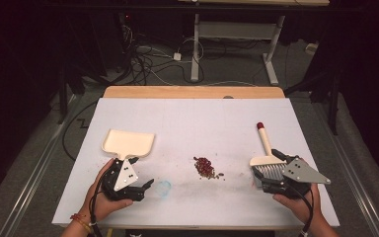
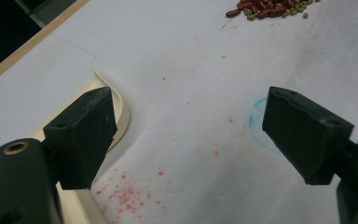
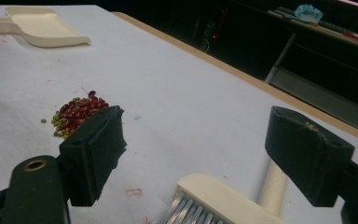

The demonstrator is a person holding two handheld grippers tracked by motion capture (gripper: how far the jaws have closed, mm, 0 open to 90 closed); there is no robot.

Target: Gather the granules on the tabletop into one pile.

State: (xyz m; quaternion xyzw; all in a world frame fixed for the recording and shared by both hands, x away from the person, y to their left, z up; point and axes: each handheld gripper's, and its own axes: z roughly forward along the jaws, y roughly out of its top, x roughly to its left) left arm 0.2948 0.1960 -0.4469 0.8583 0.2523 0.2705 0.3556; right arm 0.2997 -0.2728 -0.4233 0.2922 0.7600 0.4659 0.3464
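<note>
A cream dustpan lies at the left of the white table sheet, its handle pointing back at my left gripper. That gripper is open, one jaw over the dustpan's rim, the other beside a blue mark. A small pile of red and green beans sits mid-table; I also see the pile ahead of the left gripper. At the right lies a cream brush with a red-tipped handle. My right gripper hangs open over the brush head, holding nothing.
Faint red stains speckle the sheet near the dustpan. The table's wooden far edge borders a floor with cables and desk legs. From the right gripper, the beans and dustpan lie to its left.
</note>
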